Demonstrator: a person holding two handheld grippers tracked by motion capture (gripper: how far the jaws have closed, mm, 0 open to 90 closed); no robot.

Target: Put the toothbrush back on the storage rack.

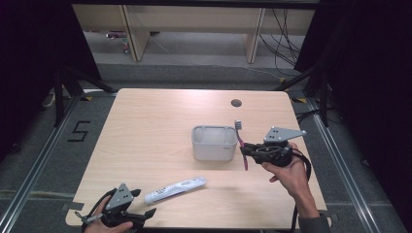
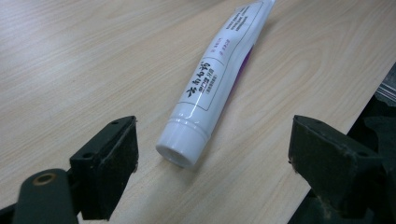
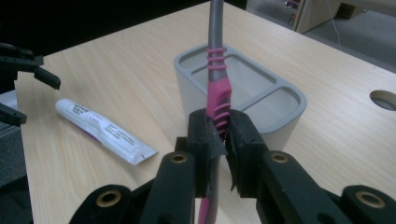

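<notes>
Nearest, the left gripper (image 1: 138,213) waits open-jawed at the table's (image 1: 145,126) near left edge, facing the toothpaste tube (image 1: 175,189). Right of the grey holder (image 1: 214,143), the right gripper (image 1: 248,149) clamps the pink toothbrush (image 1: 241,145); next, I judge, lift it over a compartment.

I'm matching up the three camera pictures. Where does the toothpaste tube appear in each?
High view: toothpaste tube lies low centre, near the table's front edge.
Left gripper view: centre, cap toward the open left claw.
Right gripper view: left of middle.
Shared landmark: the tube's printed label.
</notes>
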